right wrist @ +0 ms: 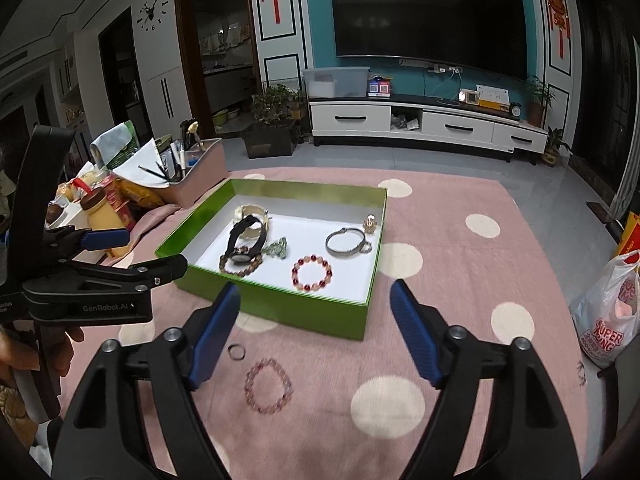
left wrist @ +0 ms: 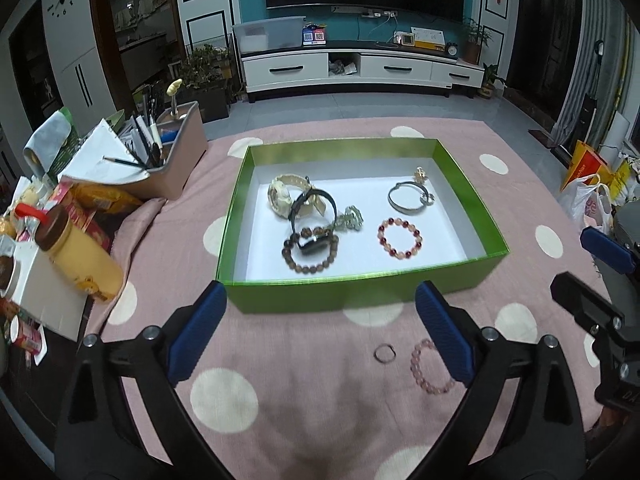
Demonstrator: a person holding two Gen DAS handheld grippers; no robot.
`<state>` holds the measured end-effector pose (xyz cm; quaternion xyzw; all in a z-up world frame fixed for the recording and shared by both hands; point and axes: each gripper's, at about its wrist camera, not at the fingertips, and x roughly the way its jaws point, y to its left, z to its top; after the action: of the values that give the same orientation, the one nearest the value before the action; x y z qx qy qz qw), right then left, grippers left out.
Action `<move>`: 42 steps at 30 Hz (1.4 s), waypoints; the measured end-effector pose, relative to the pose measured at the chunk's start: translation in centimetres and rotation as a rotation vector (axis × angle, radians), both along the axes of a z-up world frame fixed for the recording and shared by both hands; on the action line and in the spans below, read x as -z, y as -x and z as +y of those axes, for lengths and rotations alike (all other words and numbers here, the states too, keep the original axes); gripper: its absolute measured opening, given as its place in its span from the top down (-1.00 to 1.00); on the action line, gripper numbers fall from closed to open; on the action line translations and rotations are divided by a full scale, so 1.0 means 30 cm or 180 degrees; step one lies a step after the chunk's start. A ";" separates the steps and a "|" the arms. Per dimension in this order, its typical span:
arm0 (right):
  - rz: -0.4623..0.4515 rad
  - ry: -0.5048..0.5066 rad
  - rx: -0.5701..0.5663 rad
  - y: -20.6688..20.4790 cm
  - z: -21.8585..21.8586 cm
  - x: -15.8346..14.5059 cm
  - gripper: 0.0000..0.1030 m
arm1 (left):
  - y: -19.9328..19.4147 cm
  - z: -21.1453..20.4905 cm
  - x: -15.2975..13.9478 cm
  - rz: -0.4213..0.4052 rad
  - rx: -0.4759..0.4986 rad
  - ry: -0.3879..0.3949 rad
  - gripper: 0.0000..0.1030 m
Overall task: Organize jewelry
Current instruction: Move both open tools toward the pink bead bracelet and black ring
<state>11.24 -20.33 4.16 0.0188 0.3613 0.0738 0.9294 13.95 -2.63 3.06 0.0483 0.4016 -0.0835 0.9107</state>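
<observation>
Pale pink bead bracelet (right wrist: 268, 385) and thin ring (right wrist: 236, 351) lie loose on the spotted cloth (right wrist: 460, 280) just outside the green box's (right wrist: 304, 312) near wall, small and flat, likely to skid or slip if pinched shallowly; right gripper (right wrist: 316, 332) and left gripper (left wrist: 320, 328) hover, fingers wide apart, empty.

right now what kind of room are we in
Most likely a home living room: a big wall television hangs over a low white cabinet, with potted plants nearby. The green box of jewelry sits on a pink spotted cloth.
</observation>
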 end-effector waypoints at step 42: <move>0.0773 -0.0319 0.0206 0.080 0.016 0.340 -0.31 | 0.231 0.186 0.319 0.0758 -0.0263 0.0414 -0.96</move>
<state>8.83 -19.85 -6.04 0.0857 0.4661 0.0589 0.8786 7.02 2.95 -6.52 -0.0377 0.5022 -0.0770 0.8605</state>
